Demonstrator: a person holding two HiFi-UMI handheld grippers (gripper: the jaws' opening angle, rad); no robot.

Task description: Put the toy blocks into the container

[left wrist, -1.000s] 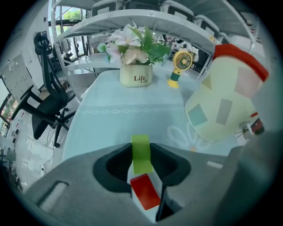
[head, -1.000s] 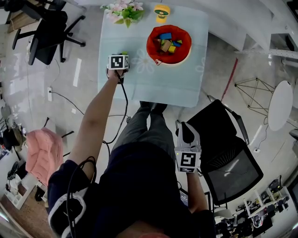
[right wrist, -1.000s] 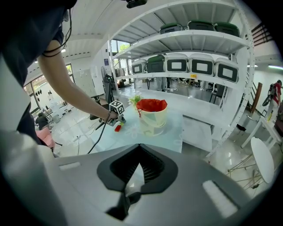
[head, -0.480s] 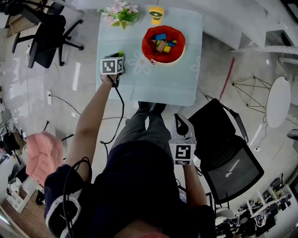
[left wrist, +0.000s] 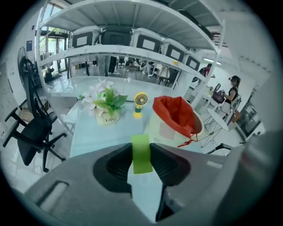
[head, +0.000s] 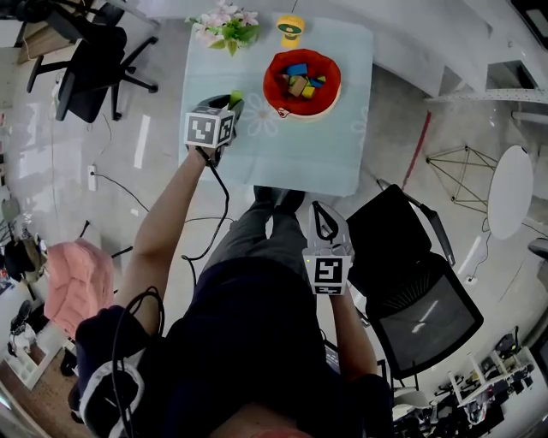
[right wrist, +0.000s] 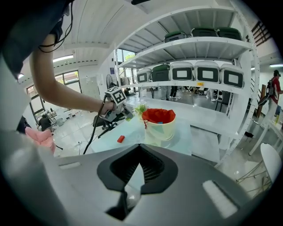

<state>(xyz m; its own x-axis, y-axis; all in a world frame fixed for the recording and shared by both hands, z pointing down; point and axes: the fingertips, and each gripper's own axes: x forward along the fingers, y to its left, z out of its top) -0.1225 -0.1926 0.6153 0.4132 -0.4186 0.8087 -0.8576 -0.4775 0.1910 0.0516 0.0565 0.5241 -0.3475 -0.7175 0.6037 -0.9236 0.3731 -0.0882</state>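
bare tabletop (head: 300, 154) lies open beside the container (head: 271, 85); flower pot (head: 224, 26) and yellow fan (head: 290, 28) crowd the far edge.

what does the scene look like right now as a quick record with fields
left gripper: shut on a green block, held over the table, left of the container
right gripper: shut, nothing between its jaws, back from the table by the person's legs
container: cream wall, red lining, upright on the table
blocks in container: several, mixed colours
red block: loose on the table
task state: not finished
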